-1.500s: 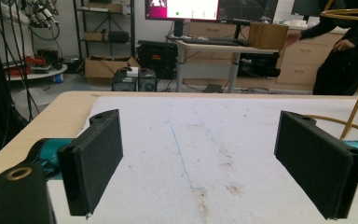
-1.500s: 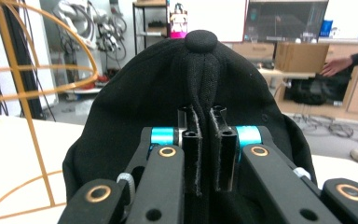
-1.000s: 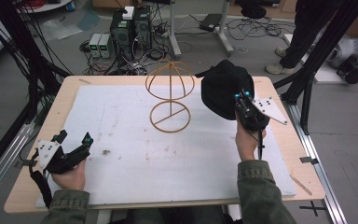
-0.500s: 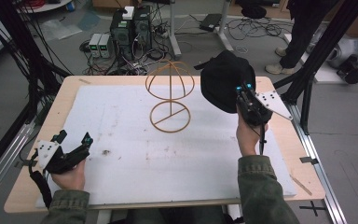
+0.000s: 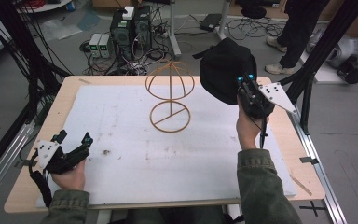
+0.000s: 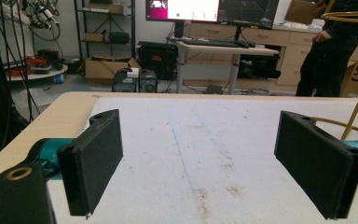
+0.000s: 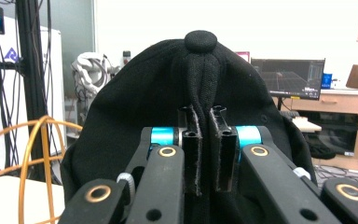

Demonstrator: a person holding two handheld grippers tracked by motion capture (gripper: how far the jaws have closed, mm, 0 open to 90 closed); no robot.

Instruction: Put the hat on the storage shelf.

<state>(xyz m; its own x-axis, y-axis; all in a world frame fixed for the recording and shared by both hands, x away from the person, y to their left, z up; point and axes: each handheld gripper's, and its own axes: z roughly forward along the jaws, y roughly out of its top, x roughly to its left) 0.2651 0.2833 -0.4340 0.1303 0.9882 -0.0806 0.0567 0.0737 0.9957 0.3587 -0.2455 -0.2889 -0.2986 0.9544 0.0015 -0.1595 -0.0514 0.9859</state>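
High view: right gripper (image 5: 240,80) pinched black cap (image 5: 224,69), soft, light, at its 5 o'clock fold; left gripper (image 5: 73,139) gaped empty.

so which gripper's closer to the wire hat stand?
Right. The right gripper holds the black cap just right of the wire hat stand; the left gripper rests at the table's near-left corner.

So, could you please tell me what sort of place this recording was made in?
Probably a robotics lab or workshop: computer towers with tangled cables on the floor, monitors on desks, and black frame struts around the table.
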